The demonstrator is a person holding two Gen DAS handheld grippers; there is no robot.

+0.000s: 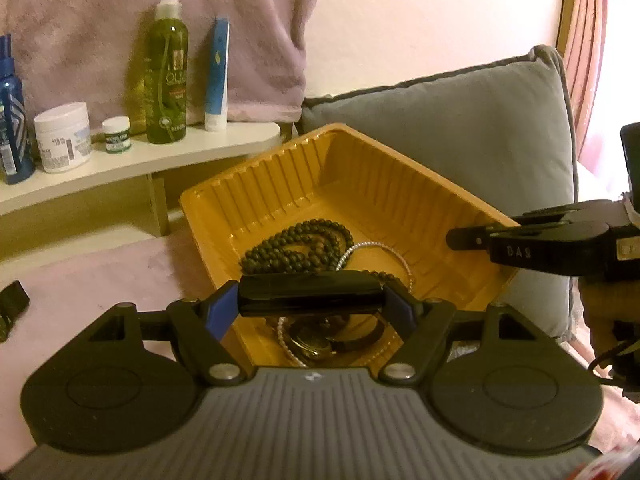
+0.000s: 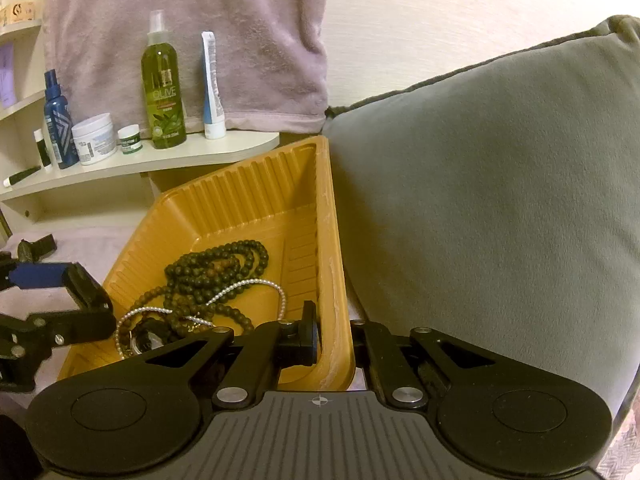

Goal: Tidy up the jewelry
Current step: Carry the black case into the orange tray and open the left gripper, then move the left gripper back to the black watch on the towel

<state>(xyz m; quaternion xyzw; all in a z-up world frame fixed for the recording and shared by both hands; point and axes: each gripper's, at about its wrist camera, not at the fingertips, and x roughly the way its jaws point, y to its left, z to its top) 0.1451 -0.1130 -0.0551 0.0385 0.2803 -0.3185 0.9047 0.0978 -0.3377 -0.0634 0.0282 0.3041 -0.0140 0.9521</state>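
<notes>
Your left claw [image 1: 310, 294] pinches a glossy black bar-shaped piece above the ribbed orange plastic tray [image 1: 280, 168]; your right claw [image 2: 335, 338] clamps its rim. Lower it beside the dark bead necklace [image 1: 298, 250], then release.

Left gripper [image 1: 311, 300]: jaws clamped on a black bar held crosswise between the fingertips, pointing 12 o'clock. Right gripper [image 2: 334, 340]: jaws pinched on a thin wall edge, one finger [image 2: 304, 336] either side; in the left view it enters from 3 o'clock.
</notes>
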